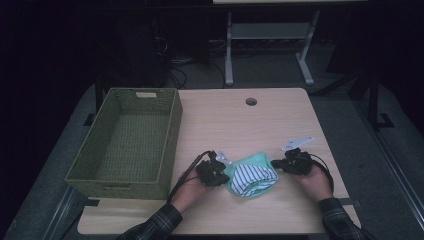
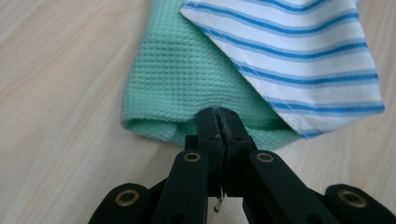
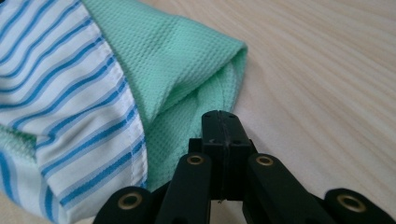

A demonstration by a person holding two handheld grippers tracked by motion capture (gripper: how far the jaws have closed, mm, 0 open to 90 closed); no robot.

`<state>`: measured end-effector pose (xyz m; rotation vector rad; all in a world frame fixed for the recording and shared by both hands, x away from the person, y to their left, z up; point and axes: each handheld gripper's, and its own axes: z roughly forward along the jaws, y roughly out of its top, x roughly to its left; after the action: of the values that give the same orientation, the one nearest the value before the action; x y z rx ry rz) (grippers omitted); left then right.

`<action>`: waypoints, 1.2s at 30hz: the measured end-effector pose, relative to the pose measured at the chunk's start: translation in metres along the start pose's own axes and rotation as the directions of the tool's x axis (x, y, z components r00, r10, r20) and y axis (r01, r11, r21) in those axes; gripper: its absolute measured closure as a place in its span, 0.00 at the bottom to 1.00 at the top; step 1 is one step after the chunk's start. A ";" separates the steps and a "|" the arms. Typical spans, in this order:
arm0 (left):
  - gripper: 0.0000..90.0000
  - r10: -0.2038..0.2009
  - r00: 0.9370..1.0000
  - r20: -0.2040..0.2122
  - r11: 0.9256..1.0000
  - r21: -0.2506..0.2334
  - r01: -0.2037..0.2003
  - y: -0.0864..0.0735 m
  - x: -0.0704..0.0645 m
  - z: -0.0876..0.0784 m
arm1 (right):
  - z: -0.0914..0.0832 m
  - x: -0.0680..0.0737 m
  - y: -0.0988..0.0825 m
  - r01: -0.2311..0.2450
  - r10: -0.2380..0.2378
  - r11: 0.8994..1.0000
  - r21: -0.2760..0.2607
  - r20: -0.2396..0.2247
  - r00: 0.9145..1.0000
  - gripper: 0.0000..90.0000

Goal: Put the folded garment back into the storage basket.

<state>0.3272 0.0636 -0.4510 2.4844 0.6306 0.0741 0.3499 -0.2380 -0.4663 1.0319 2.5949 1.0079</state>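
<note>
Green waffle-weave cloth lies folded on the near middle of the tabletop, with a white cloth with blue stripes lying on top of it toward the near side. In the left gripper view the left tongs are pressed together on the green cloth's folded edge — a sliver of fabric sits pinched between the tips. In the right gripper view the right tongs are also pressed together, their tips at the cloth's open folded corner, pinching its lower layer as far as the view tells. From above, the left tongs meet the bundle's left side and the right tongs its right side — each held in a hand with a plaid sleeve. A green woven basket stands well to the left.
</note>
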 end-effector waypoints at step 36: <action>0.98 -0.080 0.995 -0.067 0.995 -0.071 0.075 0.045 0.065 0.027 | -0.001 0.073 -0.001 0.145 -0.147 0.989 -0.022 -0.159 0.976 1.00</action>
<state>0.4094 0.0465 -0.4543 2.3974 0.7407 0.1513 0.2947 -0.1914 -0.4600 0.7730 2.7420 1.1072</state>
